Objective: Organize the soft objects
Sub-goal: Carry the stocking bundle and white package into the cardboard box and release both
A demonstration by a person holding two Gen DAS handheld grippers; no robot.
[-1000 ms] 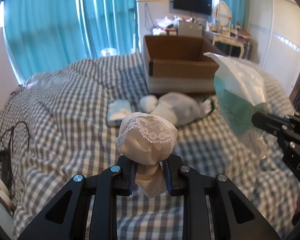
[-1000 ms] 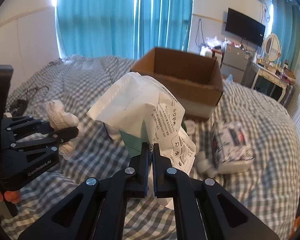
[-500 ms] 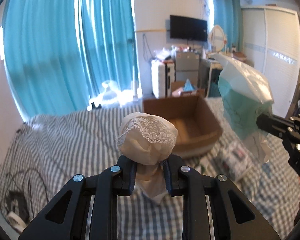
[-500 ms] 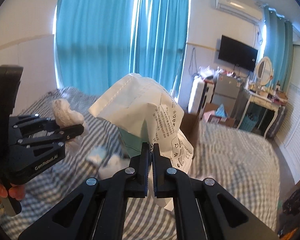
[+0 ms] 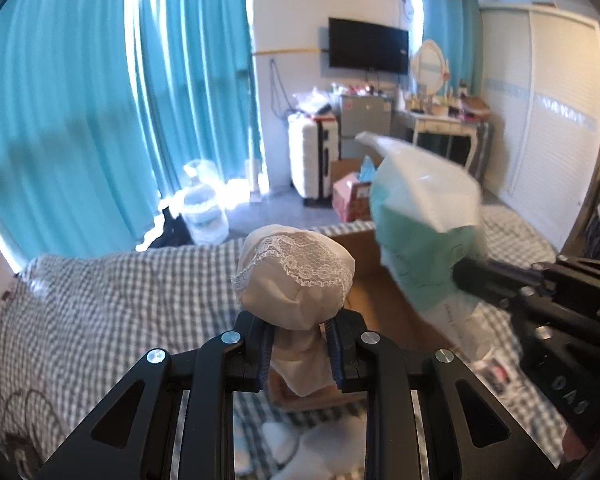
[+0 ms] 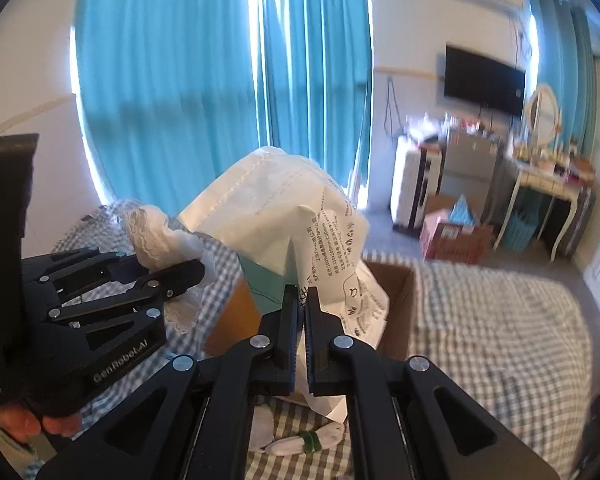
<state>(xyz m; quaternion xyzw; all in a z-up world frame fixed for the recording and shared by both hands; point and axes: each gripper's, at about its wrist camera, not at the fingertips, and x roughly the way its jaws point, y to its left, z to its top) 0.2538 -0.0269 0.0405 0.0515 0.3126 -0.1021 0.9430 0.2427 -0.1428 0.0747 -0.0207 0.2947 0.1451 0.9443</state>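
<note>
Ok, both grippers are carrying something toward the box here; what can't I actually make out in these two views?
- Cardboard box interior: left wrist view, covered by the lace-trimmed cloth and plastic pack.
- Box contents in right wrist view: hidden behind the pack and right gripper.
- White soft items on the bed: mostly behind the gripper fingers.
- Pack's print: too small to read.

Both tools (image 5: 300, 344) (image 6: 302, 312) higher, over box (image 5: 364, 280)

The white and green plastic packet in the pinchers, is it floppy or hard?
Probably floppy: the white and green plastic packet creases and sags around the right gripper, which pinches only its thin film. It looks light, since it hangs from that small pinch above the cardboard box. Its glossy plastic may slip.
</note>
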